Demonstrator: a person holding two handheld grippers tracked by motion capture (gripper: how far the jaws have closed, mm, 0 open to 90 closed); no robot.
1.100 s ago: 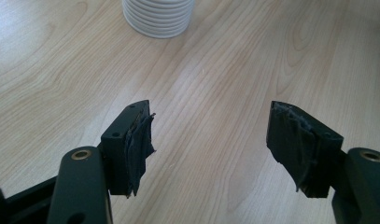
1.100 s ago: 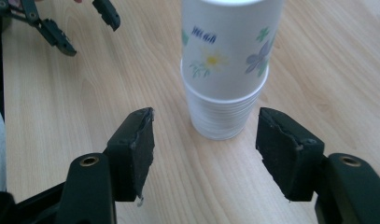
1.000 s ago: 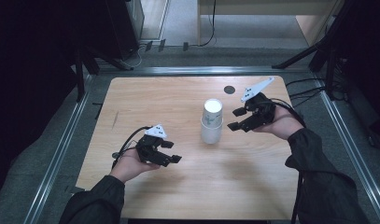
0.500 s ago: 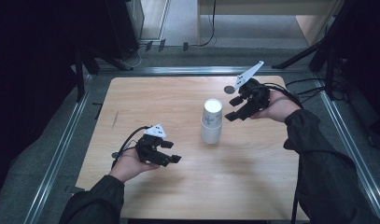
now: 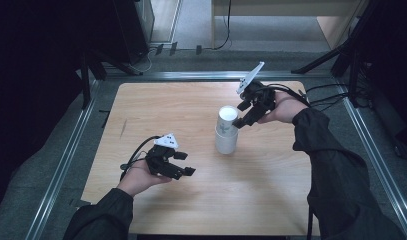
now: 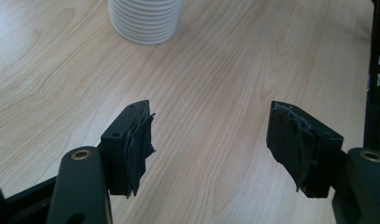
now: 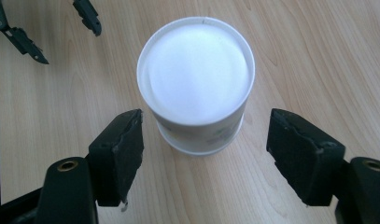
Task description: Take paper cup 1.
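No readable text, number or brand is showing anywhere. The stack of white paper cups (image 7: 197,88) is carrying a faint greenish print low on its side (too blurred to tell whether it is lettering or only a pattern), and the wooden table (image 5: 271,200) is bearing no label or sign.

High view: fixed overhead, facing forward and down, whole table (image 5: 201,200) in frame, far. Left gripper view: low over the wood, close, looking along its jaws toward cups (image 6: 144,21) at 11 o'clock. Right gripper view: close above, looking down on the cups (image 7: 197,88). Shared by all: cups (image 5: 227,131), tabletop.
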